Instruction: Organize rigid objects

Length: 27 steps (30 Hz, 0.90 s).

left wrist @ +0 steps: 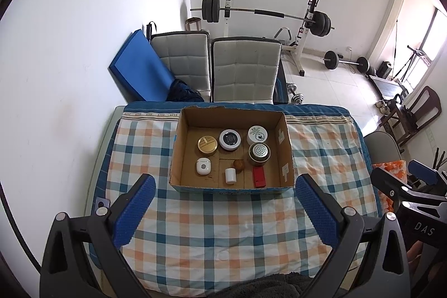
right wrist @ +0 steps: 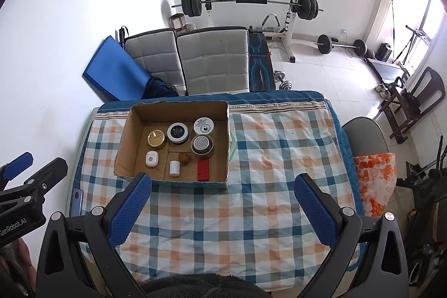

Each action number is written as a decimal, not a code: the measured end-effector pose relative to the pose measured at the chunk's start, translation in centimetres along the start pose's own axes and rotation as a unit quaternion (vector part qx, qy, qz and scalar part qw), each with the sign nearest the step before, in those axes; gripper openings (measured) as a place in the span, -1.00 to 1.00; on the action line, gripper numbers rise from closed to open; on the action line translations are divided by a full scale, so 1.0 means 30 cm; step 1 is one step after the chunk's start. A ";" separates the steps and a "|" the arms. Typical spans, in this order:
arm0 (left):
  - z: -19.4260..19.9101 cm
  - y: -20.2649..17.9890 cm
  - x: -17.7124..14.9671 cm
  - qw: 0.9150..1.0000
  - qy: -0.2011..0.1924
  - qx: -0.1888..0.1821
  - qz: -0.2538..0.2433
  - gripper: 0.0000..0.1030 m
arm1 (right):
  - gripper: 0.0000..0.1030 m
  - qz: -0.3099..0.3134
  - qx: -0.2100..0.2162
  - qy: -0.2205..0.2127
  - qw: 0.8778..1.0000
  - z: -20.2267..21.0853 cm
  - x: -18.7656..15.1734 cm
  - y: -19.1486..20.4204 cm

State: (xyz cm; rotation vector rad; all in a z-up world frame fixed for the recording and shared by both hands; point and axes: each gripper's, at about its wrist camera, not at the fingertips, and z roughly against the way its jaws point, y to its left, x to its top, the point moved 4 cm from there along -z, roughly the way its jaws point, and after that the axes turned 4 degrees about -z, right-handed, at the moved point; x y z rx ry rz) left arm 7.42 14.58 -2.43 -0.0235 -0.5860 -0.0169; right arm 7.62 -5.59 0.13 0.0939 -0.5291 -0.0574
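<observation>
Left wrist view: my left gripper (left wrist: 225, 187) hangs above the counter (left wrist: 212, 219) with its checked cloth, jaws spread wide and holding nothing.
Right wrist view: my right gripper (right wrist: 223, 186) hangs over the same cloth, jaws likewise released and bare.
Box: the cardboard box (left wrist: 286, 155) sits open toward the far edge of the counter, ahead of both grippers and apart from them.
Back row in box: gold tin (left wrist: 207, 145), black-topped white tin (left wrist: 229, 139), white labelled tin (left wrist: 257, 134), set left to right.
Middle of box: a round speaker (left wrist: 259, 152) with a perforated top, just in front of the white labelled tin.
Front row in box: white earbud case (left wrist: 203, 166), small white cylinder (left wrist: 230, 175) with a walnut (left wrist: 239, 164) just behind it, red flat case (left wrist: 259, 176) lying by the near wall.
Beyond the counter: two white padded chairs (left wrist: 245, 69) and a barbell rack (left wrist: 268, 16) by the wall.
</observation>
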 end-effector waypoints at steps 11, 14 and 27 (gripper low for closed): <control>-0.003 -0.004 0.027 1.000 -0.006 0.001 -0.002 1.00 | 1.00 -0.004 -0.003 -0.006 1.000 0.013 0.016 -0.006; -0.005 -0.003 0.035 1.000 -0.005 0.003 -0.006 1.00 | 1.00 -0.007 -0.005 -0.008 1.000 0.013 0.029 -0.007; -0.008 0.021 0.067 1.000 -0.021 -0.001 -0.010 1.00 | 1.00 -0.019 -0.011 -0.018 1.000 0.025 0.062 -0.021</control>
